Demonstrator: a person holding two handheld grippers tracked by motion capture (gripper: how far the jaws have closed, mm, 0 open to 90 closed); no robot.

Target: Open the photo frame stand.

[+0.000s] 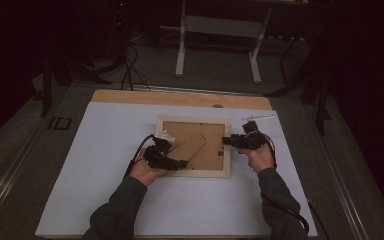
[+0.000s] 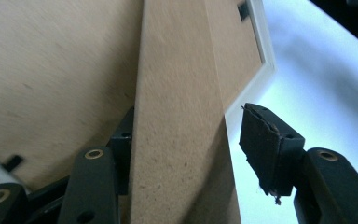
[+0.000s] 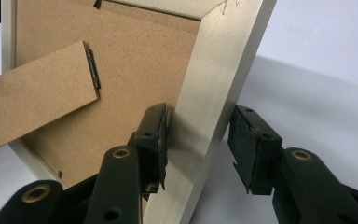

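While the frame lies face down: picture frame is near the middle of the white tabletop, its brown back board up.
Stand: the fold-out stand points from the board's centre toward 8 o'clock in the high view.
Left gripper: at the frame's 7 o'clock corner; in the left gripper view the stand passes between the jaws.
Left jaws: fairly wide; one pad is apart from the stand, the other is hidden behind it, so maybe it touches.
Right gripper: at 3 o'clock, on the frame's right rail.
Right jaws: wide, astride the pale rail; the inner pad touches it, the outer pad stands clearly off.
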